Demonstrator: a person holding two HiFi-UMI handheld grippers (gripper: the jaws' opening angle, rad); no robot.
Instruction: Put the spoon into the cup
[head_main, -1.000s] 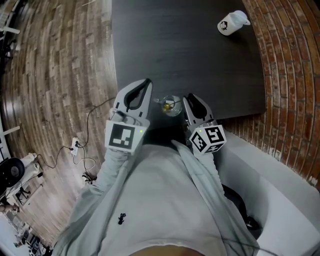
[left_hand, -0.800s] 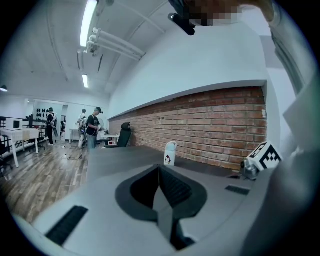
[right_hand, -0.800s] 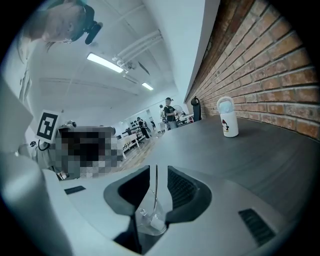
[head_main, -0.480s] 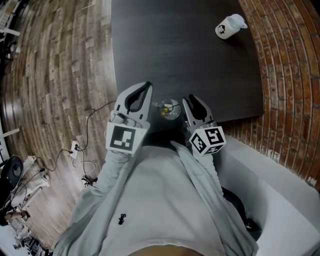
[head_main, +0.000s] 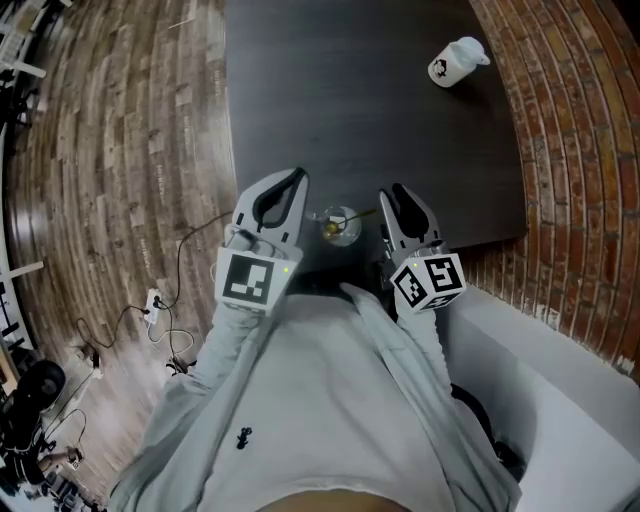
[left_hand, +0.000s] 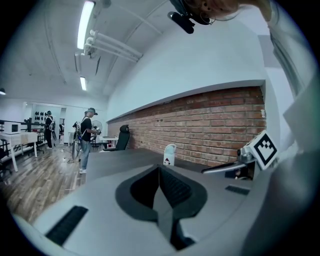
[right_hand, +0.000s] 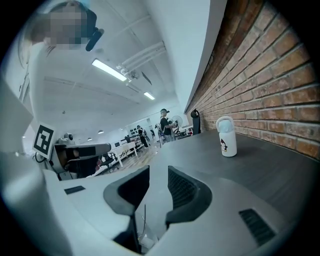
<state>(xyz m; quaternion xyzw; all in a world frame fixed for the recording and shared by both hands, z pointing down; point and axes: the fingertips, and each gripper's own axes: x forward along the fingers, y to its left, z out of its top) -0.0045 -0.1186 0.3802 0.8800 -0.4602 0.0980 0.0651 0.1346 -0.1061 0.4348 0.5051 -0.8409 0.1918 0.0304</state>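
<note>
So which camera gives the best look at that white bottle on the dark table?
The right gripper view: the white bottle stands upright and side-on, its cap and printed figure clear. The left gripper view shows it smaller. The head view shows it from above, small, near the table's far edge.

Left hand-held gripper (head_main: 296, 176) jaws together, right hand-held gripper (head_main: 392, 192) jaws apart, side by side

**Open counter, tight only at the near edge**

The dark counter (head_main: 350, 120) is bare across its middle and left, leaving free passage. A white bottle (head_main: 452, 62) stands near the far right corner, close to the brick wall (head_main: 575, 150). At the near edge, a glass cup (head_main: 340, 226) sits between the left claw (head_main: 296, 178) and right claw (head_main: 392, 192), with narrow gaps either side.
</note>
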